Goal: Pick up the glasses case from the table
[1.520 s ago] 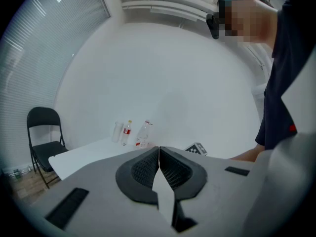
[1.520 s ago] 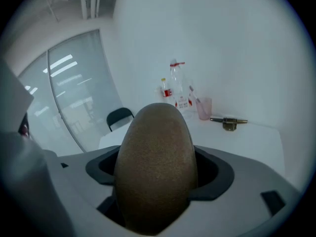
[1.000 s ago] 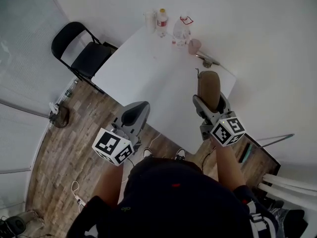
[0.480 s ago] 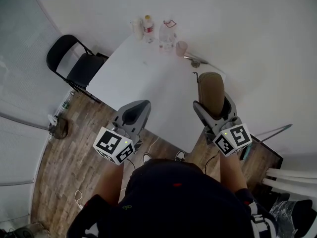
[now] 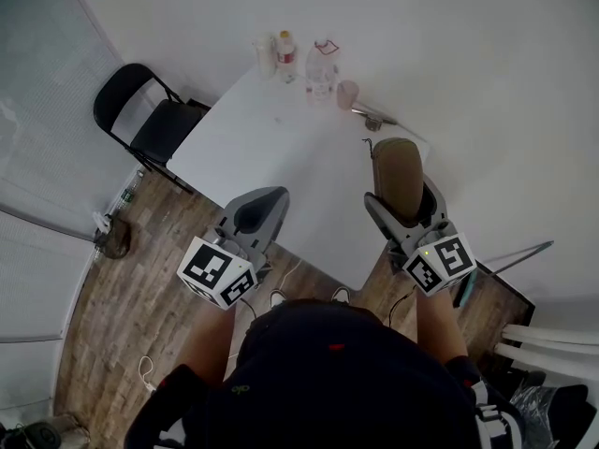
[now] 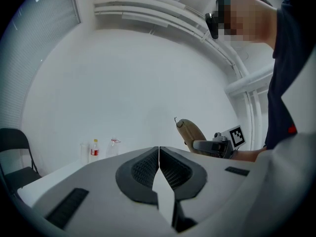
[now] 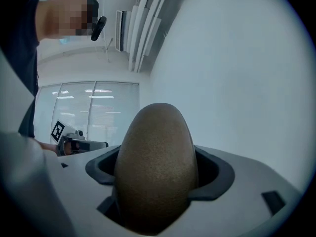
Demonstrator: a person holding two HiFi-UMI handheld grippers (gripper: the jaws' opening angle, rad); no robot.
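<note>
My right gripper (image 5: 401,187) is shut on a brown oval glasses case (image 5: 398,178), held up above the right part of the white table (image 5: 281,157). In the right gripper view the glasses case (image 7: 155,167) fills the space between the jaws and points upward. My left gripper (image 5: 259,210) hangs over the table's near edge at the left, shut, with nothing in it. In the left gripper view its pads (image 6: 145,169) meet in a thin line, and the glasses case (image 6: 192,135) shows beyond them in the right gripper (image 6: 213,146).
Two clear bottles (image 5: 320,68) and a cup (image 5: 265,52) stand at the table's far end, with a pink cup (image 5: 347,93) and a metal object (image 5: 372,115) close by. A black folding chair (image 5: 148,120) stands left of the table on the wood floor.
The view has shifted slightly. The right gripper with the glasses case moved a little nearer and to the right a second ago, then stayed put. The left gripper barely moved.
</note>
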